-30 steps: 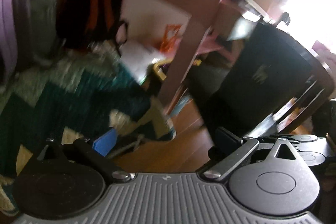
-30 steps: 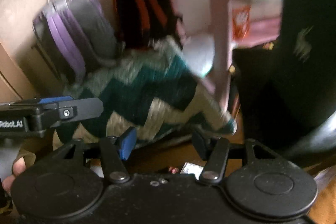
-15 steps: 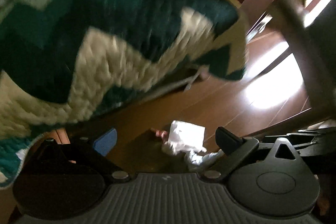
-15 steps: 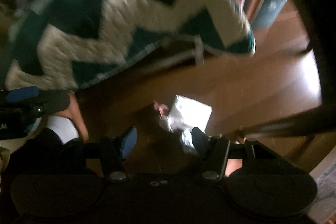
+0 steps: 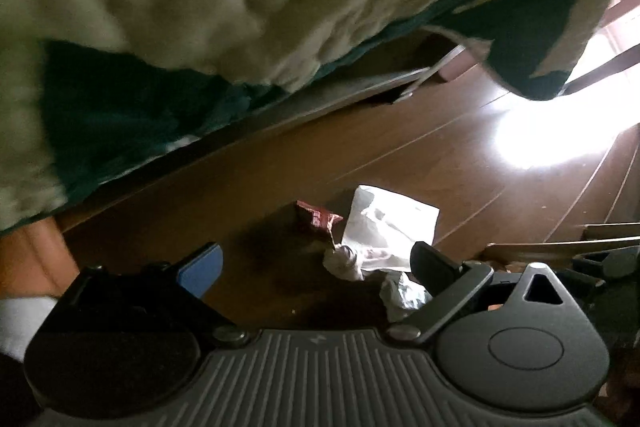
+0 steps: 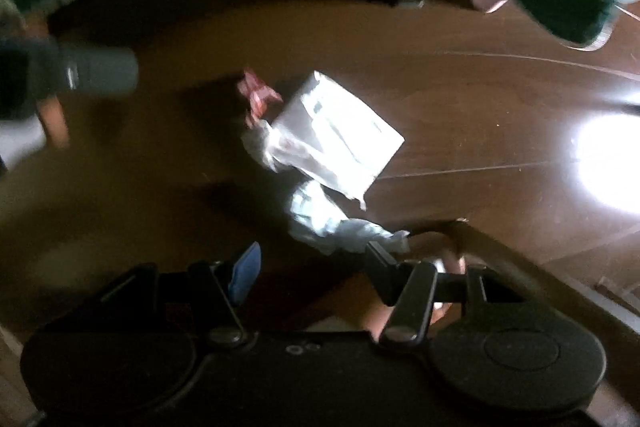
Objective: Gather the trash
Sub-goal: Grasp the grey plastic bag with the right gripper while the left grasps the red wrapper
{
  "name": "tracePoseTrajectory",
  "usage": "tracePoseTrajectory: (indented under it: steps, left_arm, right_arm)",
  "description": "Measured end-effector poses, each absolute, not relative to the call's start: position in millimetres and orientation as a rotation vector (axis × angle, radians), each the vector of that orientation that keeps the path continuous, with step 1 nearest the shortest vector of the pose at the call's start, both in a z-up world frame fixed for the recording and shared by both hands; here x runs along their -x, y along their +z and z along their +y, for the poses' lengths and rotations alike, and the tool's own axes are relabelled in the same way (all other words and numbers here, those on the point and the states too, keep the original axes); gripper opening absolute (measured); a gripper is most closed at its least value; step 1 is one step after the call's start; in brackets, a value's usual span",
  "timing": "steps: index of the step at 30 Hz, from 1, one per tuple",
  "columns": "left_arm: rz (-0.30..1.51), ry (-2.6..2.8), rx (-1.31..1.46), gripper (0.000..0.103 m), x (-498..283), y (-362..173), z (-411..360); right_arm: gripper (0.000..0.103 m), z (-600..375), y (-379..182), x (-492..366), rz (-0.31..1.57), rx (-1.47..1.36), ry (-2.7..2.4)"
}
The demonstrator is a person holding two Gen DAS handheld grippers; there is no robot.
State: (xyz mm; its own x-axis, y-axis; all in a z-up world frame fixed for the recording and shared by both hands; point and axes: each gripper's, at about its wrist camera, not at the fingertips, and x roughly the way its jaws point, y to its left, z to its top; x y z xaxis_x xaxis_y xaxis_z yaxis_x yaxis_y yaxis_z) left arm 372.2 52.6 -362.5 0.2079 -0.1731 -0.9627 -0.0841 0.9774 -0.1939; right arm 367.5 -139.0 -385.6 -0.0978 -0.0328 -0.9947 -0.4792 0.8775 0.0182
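Several scraps of trash lie together on the wooden floor point(image 5: 280, 163) below me: a flat white paper packet point(image 5: 390, 223), a small crumpled red wrapper point(image 5: 316, 217) touching its left edge, and crumpled white tissue point(image 5: 402, 291) bunched against its near side. From my right wrist view the same cluster sits ahead of my fingers, the white paper packet point(image 6: 340, 135) in the middle, the red wrapper point(image 6: 256, 95) beyond its far left corner, and the tissue point(image 6: 332, 223) trailing toward my dark fingertip. My left gripper point(image 5: 316, 269) has its fingers spread wide with nothing between them, the blue pad on one side and the dark finger just over the near edge of the tissue, though I cannot tell whether it touches. My right gripper point(image 6: 312, 263) is also wide apart and empty, pointing down at the floor, its dark finger close beside the tail of the tissue. A teal and cream zigzag blanket point(image 5: 180, 7) hangs over the far side of the scene, its edge drooping toward the floor. A bright patch of light point(image 5: 548, 139) glares off the boards to the right. At the left edge of my left view I see a leg with a white sock point(image 5: 24, 323).
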Motion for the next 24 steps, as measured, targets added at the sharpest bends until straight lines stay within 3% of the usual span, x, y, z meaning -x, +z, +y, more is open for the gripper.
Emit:
tracePoseTrajectory:
  steps: [7,19,24]
  left_arm:
    - [1.449,-0.062,0.176,0.1,-395,-429,41]
    - [1.533,-0.085,0.1,0.1,-417,-501,16]
    - [1.563,-0.08,0.096,0.088,-423,-518,13]
  right_arm:
    - [0.057,-155,-457,-372,1.719,0.555,0.437]
    - [0.057,-160,-529,-361,1.668,0.744,0.548]
    - [0.056,-162,-546,-353,1.63,0.805,0.594]
